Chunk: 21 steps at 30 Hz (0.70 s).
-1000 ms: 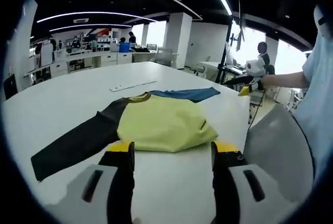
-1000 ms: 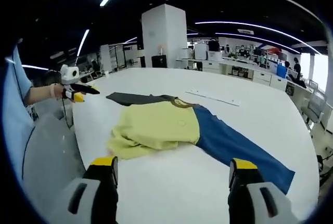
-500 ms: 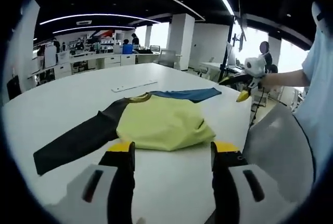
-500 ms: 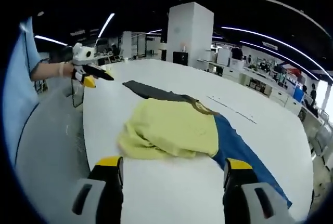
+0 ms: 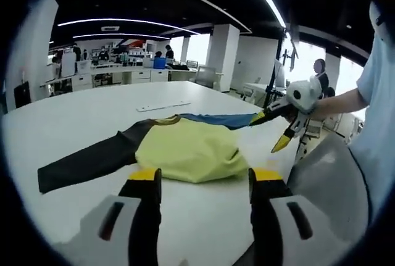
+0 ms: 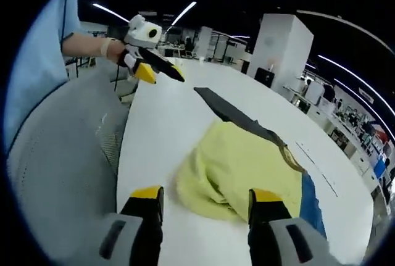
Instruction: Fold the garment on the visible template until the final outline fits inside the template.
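Open-plan office, dark ceiling (image 5: 185,0) with long curved light strips (image 5: 123,21). Large white tabletop (image 5: 74,118). White square pillar (image 5: 221,56) beyond the tabletop's far edge; desks (image 5: 105,74) with monitors left of the pillar, bright windows (image 5: 345,74) to its right. Grey chair back (image 6: 55,149) beside the tabletop's near edge.

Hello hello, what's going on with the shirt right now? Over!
Both grippers, left and right, open and empty. Shirt lies bunched on the table, sleeves spread. Nothing in the way.
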Tool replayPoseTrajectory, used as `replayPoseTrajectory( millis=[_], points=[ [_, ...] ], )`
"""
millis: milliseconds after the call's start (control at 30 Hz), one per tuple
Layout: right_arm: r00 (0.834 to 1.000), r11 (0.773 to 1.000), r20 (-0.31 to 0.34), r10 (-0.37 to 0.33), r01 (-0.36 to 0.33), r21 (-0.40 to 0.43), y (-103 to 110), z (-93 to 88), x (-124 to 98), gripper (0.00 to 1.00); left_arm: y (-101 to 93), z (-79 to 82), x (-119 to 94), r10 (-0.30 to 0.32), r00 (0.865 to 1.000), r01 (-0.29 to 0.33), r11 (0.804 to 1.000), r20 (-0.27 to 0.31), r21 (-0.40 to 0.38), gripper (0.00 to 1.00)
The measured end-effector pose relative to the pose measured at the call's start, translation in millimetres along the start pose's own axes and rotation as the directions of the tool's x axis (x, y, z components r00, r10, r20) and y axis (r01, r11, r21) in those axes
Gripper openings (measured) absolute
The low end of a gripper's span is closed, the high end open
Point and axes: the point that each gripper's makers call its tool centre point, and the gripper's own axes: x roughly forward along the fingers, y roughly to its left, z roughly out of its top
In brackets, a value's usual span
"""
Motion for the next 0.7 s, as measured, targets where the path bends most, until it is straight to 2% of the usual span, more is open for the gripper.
replayPoseTrajectory(
  millis=[67,167,333,433,567,633,700],
  points=[
    [1.0,0.999,-0.018,0.024,-0.025,-0.043,7,-0.6,11,0.51,0.1,1.6,-1,0.009,1.0,-0.009,1.0,0.008,0.001,0.53],
    [0.998,0.994,-0.052,0.038,-0.043,-0.101,10,-3.9,24,0.44,0.8,3.1,-5,0.022,1.0,-0.022,1.0,0.018,0.001,0.53],
    [0.996,0.993,-0.074,0.057,-0.065,-0.104,11,-8.6,38,0.42,2.1,0.5,-12,0.037,0.999,-0.037,0.999,0.028,-0.021,0.52],
    [0.995,0.993,-0.083,0.053,-0.061,-0.105,7,-10.7,44,0.37,2.6,-3.8,-15,0.042,0.999,-0.041,0.998,0.034,-0.041,0.51],
    [0.993,0.989,-0.104,0.058,-0.071,-0.13,7,-12.8,53,0.28,3.2,-6.8,-16,0.046,0.999,-0.044,0.998,0.027,-0.05,0.51],
    [0.992,0.991,-0.111,0.063,-0.075,-0.114,7,-13.3,55,0.22,3.5,-6.9,-16,0.046,0.999,-0.044,0.998,0.028,-0.055,0.52],
    [0.991,0.993,-0.12,0.056,-0.067,-0.096,5,-15.5,57,0.09,3.8,-4.9,-16,0.046,0.998,-0.043,0.997,0.038,-0.061,0.51]
  ],
)
